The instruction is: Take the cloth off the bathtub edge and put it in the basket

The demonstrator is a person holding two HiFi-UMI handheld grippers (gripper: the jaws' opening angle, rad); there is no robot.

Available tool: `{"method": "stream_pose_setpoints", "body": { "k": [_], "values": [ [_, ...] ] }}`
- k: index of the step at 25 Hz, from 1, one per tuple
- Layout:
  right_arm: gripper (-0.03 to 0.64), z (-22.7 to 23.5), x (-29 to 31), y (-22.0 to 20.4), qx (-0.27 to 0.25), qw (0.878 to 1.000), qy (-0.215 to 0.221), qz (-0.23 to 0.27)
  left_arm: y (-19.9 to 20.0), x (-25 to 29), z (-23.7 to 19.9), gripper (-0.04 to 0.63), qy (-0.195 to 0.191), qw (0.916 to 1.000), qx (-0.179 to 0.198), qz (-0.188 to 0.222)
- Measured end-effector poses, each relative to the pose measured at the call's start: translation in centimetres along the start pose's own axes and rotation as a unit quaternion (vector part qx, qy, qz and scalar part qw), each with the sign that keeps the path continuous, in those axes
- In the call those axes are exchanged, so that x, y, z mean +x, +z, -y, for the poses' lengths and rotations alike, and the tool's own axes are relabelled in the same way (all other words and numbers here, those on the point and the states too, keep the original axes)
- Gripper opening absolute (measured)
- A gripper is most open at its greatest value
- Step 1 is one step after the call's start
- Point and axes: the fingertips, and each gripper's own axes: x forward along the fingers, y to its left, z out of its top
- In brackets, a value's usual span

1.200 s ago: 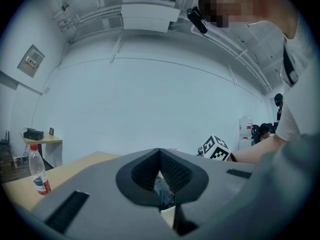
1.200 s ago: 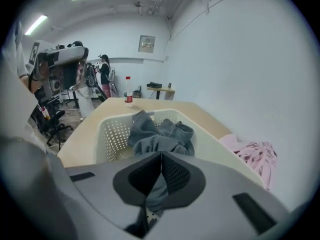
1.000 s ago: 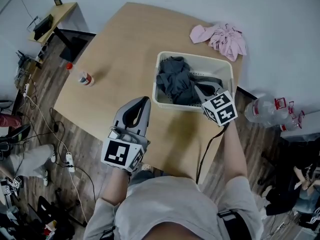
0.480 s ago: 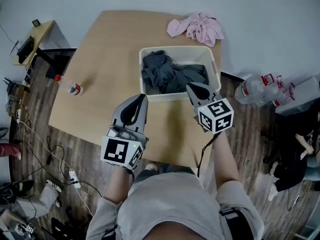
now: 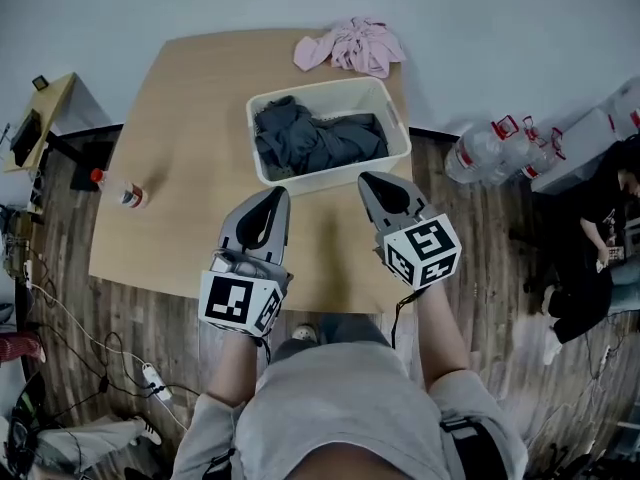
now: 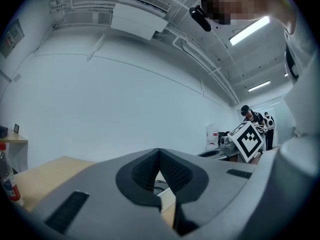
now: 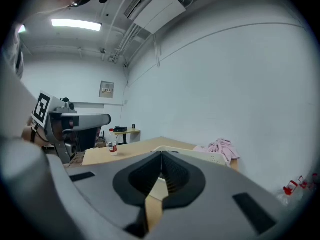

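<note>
1. Vs 1 s ago: the right gripper [image 5: 368, 180] has come back out of the basket [image 5: 394, 116]. Then its tip was inside, at the basket's near right corner, over the grey cloth [image 5: 318, 138]. Now it's clear of the near wall, above the table [image 5: 190, 118], btw basket & near edge.
2. The left gripper [image 5: 279, 194] moved less. It was just left of the basket's near left corner and is now in front of the near wall, tip pointing at it, not touching.
3. Grey cloth: bunched inside the basket in both, filling most of it, no real change.
4. Jaws: the right gripper view shows both pads pressed together w/ nothing btw them, i.e. closed & empty. Left ditto: tips meet, nothing held.
5. Cloth vs grippers: it lies beyond both tips, on the other side of the basket's near wall, apart from each. Neither touches it.
6. Basket sits toward the table's far right corner. A pink cloth [image 5: 352, 46] lies at the far edge just behind it; can't tell if they touch. A small bottle [image 5: 128, 196] is near the left edge.
</note>
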Motion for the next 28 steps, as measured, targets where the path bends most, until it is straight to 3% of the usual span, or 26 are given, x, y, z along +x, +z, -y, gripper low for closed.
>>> {"method": "stream_pose_setpoints", "body": {
  "k": [13,28],
  "values": [
    [0.011,-3.5,-7.0,1.2,0.002,0.998,-0.057,0.041,0.8,-2.7,4.2,-0.003,-0.065,0.9978,0.006,0.012],
    [0.011,-7.3,-13.2,1.3,0.019,0.992,-0.095,0.08,1.7,-7.1,7.9,-0.003,-0.108,0.9937,0.019,0.024]
  ]
}}
